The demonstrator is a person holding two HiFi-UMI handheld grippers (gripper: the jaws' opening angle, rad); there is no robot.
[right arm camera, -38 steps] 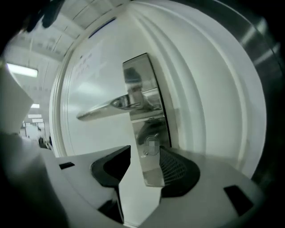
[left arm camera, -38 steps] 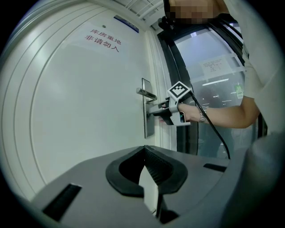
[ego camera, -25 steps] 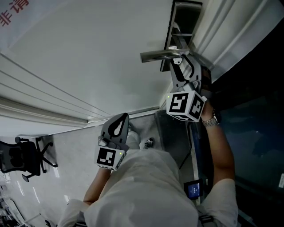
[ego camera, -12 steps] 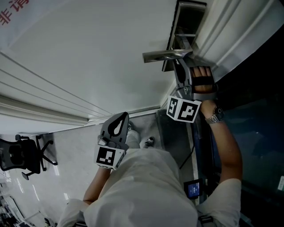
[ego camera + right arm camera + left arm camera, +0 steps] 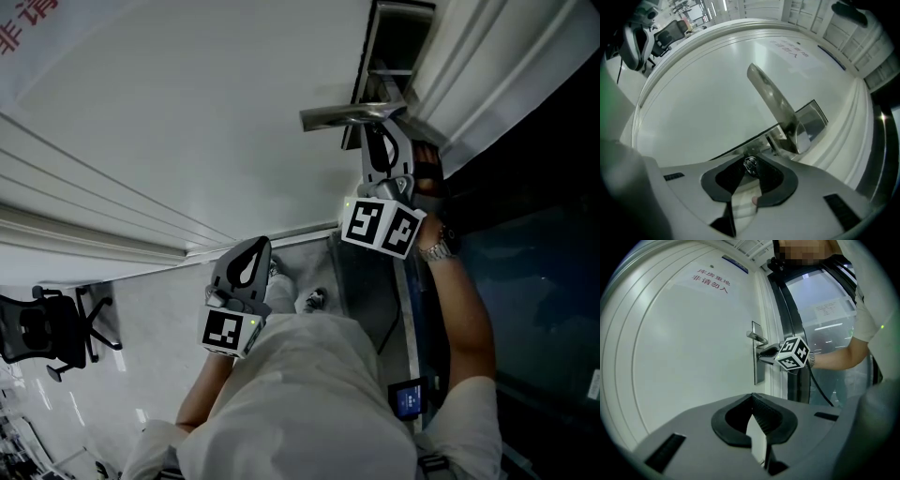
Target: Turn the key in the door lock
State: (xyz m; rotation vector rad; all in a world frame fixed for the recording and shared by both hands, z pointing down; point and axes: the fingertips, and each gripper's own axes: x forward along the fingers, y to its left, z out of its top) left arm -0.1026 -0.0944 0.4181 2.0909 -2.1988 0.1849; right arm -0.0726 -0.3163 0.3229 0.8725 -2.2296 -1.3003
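Observation:
On the white door (image 5: 187, 112) a metal lever handle (image 5: 342, 116) sticks out from a long lock plate (image 5: 377, 66). My right gripper (image 5: 380, 136) reaches level to the plate just below that handle (image 5: 771, 101). In the right gripper view the small metal key (image 5: 750, 164) sits between the dark pads (image 5: 771, 180); the jaws have just been closing and now pinch its head. My left gripper (image 5: 253, 255) hangs lower, away from the door, its jaws together with nothing in them. From the left gripper (image 5: 751, 401) view, the right gripper (image 5: 767, 352) shows at the lock plate (image 5: 758, 373).
A dark glass panel and frame (image 5: 525, 234) border the door on the right. A black cable (image 5: 398, 319) runs down beside it to a small device with a blue screen (image 5: 409, 401). An office chair (image 5: 47, 333) stands on the floor at the left.
The right gripper's marker cube has rolled and shifted slightly at the lock while staying below the handle. The left gripper has not moved.

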